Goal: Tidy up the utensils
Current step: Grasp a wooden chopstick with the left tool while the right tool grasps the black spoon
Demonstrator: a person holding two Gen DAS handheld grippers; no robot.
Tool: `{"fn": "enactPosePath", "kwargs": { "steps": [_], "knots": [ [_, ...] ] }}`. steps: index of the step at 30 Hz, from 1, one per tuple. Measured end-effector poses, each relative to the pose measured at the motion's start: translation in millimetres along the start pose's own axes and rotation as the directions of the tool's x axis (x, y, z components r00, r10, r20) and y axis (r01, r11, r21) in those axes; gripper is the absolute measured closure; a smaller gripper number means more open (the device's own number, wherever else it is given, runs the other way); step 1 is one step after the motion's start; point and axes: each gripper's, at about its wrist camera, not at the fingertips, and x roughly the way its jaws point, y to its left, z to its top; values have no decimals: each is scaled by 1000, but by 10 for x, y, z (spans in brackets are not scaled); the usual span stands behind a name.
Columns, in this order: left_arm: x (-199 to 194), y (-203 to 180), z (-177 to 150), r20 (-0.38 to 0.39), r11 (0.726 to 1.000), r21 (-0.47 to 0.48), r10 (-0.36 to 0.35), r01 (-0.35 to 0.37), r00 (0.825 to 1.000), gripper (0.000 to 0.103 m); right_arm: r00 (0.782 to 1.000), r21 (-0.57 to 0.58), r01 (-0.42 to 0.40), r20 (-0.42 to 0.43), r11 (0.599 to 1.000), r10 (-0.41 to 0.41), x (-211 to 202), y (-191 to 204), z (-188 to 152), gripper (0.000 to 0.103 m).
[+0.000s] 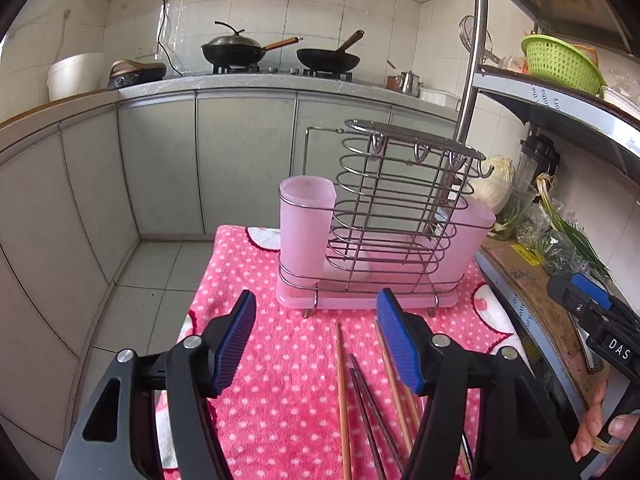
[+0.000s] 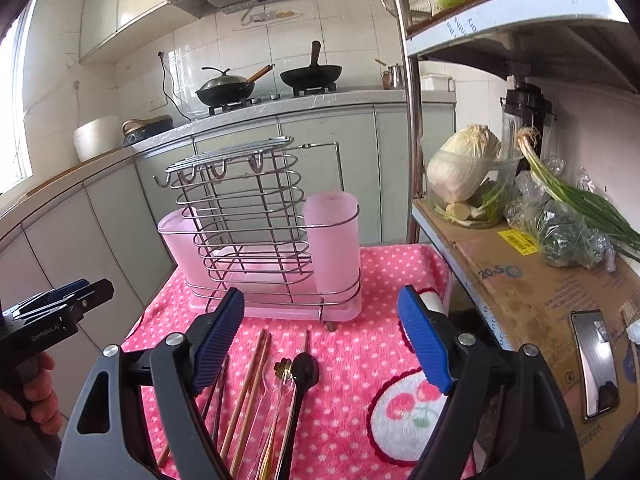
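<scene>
Both grippers are hovering with fingers spread and empty, the left gripper [image 1: 316, 344] over the chopsticks [image 1: 343, 400] at the counter's near edge, the right gripper [image 2: 322, 344] over the dark spoon [image 2: 305, 368] beside them. Best to be straddling one stick squarely and clamping mid-shaft. Farther back, the pink caddy [image 1: 360, 240] is waiting, cups empty.

Chopsticks [image 1: 344, 400] lie before the utensil rack [image 1: 384, 220].

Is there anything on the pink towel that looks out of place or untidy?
Yes. The chopsticks and a dark spoon lie loose on the towel in front of the wire utensil rack, whose pink cups look empty. Nothing appears spilled or broken.
</scene>
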Motion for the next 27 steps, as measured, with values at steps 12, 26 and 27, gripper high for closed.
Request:
{"fn": "enactPosePath", "kwargs": {
  "steps": [12,26,27],
  "knots": [
    [764,46,-56,-292,995,-66,-87,71,953,60,958,154,-96,-255,983,133,640,-283,-167,38],
    [1712,-109,-312,-546,998,-13,-61,64,835,73,889,305,-106,-397,946,227,1069,-497,-396,45],
    [1766,-117,-323,-555,998,-2,-49,58,831,73,886,312,-106,-402,944,232,1084,-506,-404,45]
  ]
}}
